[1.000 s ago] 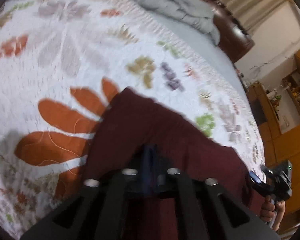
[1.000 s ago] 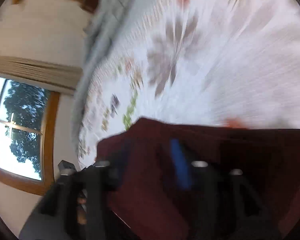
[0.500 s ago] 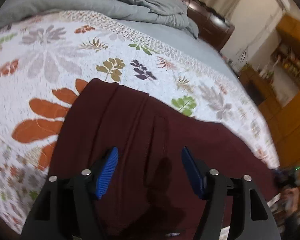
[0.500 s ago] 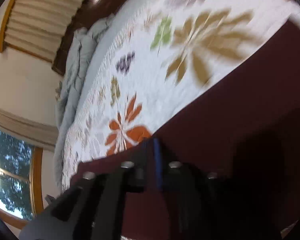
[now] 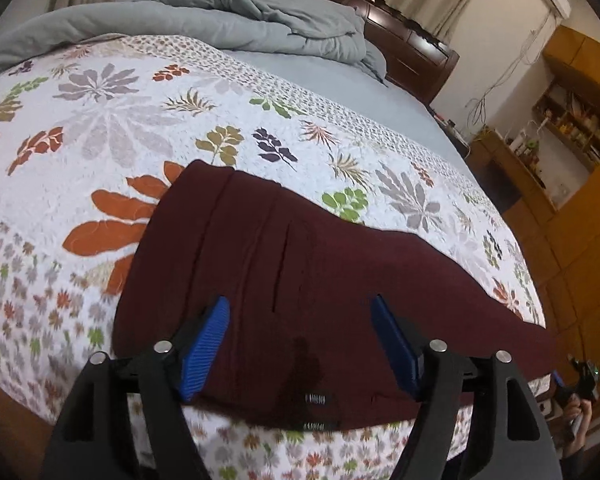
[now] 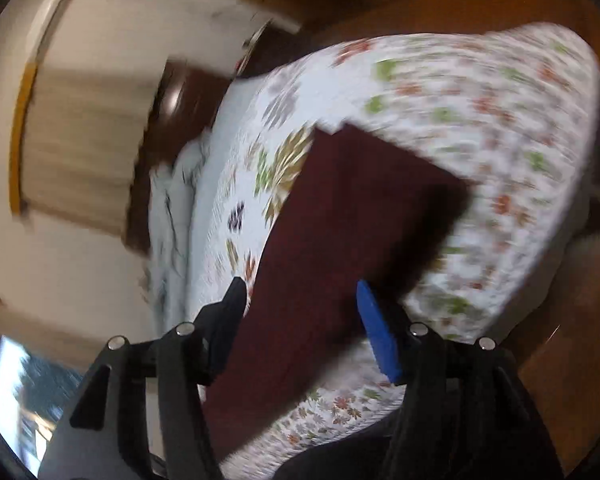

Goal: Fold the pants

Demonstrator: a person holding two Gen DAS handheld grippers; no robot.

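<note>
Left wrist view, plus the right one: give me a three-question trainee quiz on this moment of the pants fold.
1. True or false: the left gripper is shut on the pants.
2. What do the pants lie on? A) bare floor B) floral quilt C) wooden desk
3. Fill in: the right gripper is ____.

Key: 1 false, its jaws stand apart over the cloth. 2 B. 3 open.
</note>
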